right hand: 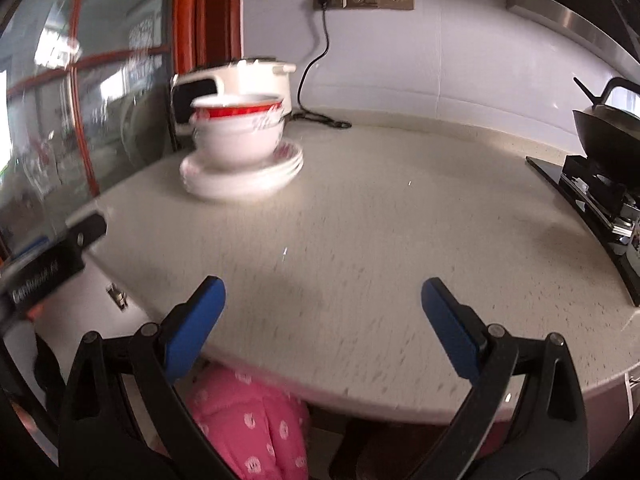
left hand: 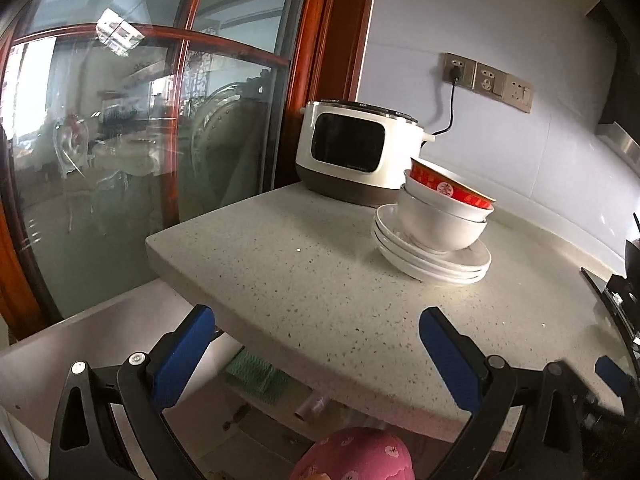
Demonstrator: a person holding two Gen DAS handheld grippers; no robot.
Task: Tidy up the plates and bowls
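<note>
The left gripper [left hand: 318, 334] has its jaws spread wide and empty above the counter [left hand: 320, 280] edge; the right gripper [right hand: 322, 312] is likewise released, holding nothing. Ahead, the bowls [left hand: 440, 216] sit nested on the plates [left hand: 436, 258], just beside the cooker [left hand: 356, 152]. Only the left view shows the red top bowl tilted. Only the right view, blurred, shows the wok [right hand: 604, 136] on the stove [right hand: 592, 196].

White plates [left hand: 434, 266], red-banded bowl [left hand: 450, 186], speckled grey countertop [left hand: 300, 276], pink dotted clothing [right hand: 248, 424]
</note>
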